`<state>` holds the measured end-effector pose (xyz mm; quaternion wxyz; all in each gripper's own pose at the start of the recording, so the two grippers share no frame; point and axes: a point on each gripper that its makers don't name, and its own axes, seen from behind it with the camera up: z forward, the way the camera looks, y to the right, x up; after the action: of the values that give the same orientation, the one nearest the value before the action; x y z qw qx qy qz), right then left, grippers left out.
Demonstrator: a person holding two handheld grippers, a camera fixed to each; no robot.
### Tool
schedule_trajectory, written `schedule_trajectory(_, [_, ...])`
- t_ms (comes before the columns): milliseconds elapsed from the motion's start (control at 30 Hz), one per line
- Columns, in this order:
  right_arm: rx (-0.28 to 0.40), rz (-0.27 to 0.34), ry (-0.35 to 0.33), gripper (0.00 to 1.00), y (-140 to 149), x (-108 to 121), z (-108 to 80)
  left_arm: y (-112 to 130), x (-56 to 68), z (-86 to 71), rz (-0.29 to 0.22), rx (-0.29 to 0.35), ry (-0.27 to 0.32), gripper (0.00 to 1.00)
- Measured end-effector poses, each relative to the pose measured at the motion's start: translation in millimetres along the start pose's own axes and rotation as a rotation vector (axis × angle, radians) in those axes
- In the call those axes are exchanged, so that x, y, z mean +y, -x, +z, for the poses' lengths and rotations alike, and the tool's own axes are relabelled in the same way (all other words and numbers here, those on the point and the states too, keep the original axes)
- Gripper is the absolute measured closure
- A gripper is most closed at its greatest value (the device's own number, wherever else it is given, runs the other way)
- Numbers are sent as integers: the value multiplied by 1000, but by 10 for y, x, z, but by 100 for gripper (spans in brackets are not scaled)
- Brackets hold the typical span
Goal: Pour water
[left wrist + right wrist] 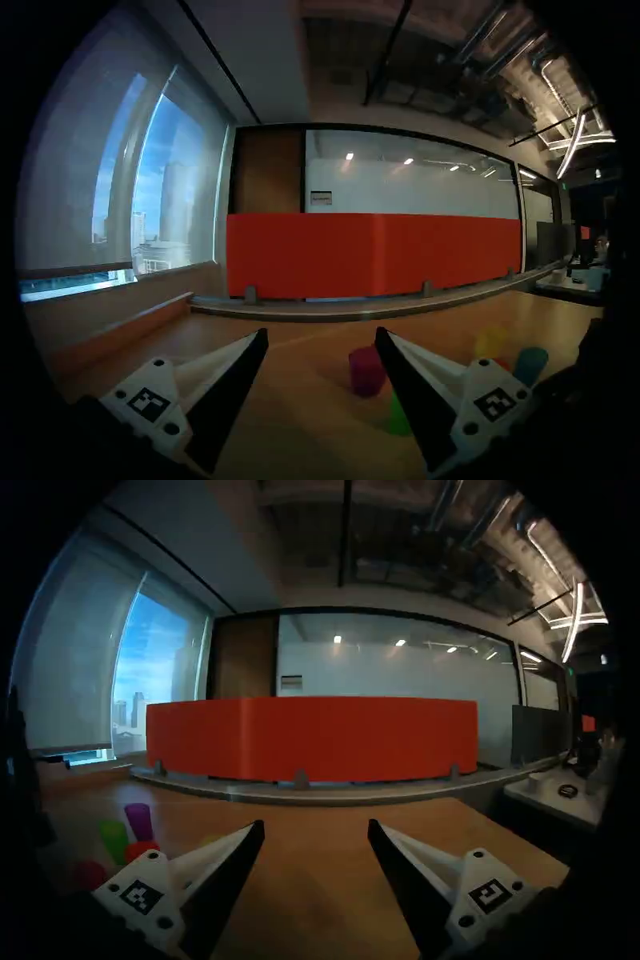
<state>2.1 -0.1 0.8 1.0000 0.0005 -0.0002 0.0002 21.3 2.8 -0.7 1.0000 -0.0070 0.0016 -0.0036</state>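
Several small coloured cups stand on the wooden table (312, 400). In the left gripper view a magenta cup (366, 370) sits just beyond my open left gripper (320, 340), with a green cup (398, 416) partly hidden by the right finger, a yellow cup (490, 342) and a teal cup (530, 364) farther right. In the right gripper view my right gripper (314, 828) is open over bare table (320, 864); a purple cup (139, 819), a green cup (114, 839), a red cup (140, 850) and a dark pink cup (90, 873) stand at far left.
An orange divider panel (372, 254) runs along the table's far edge. Large windows (160, 208) are on the left. A white desk (560, 792) with small items stands at the right, past the table edge.
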Motion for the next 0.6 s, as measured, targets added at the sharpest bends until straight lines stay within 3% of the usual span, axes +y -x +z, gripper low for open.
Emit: schedule_trajectory(600, [-11,29,-72,0,-673,-121,-7,-783,295,143,-55,-8,149,0])
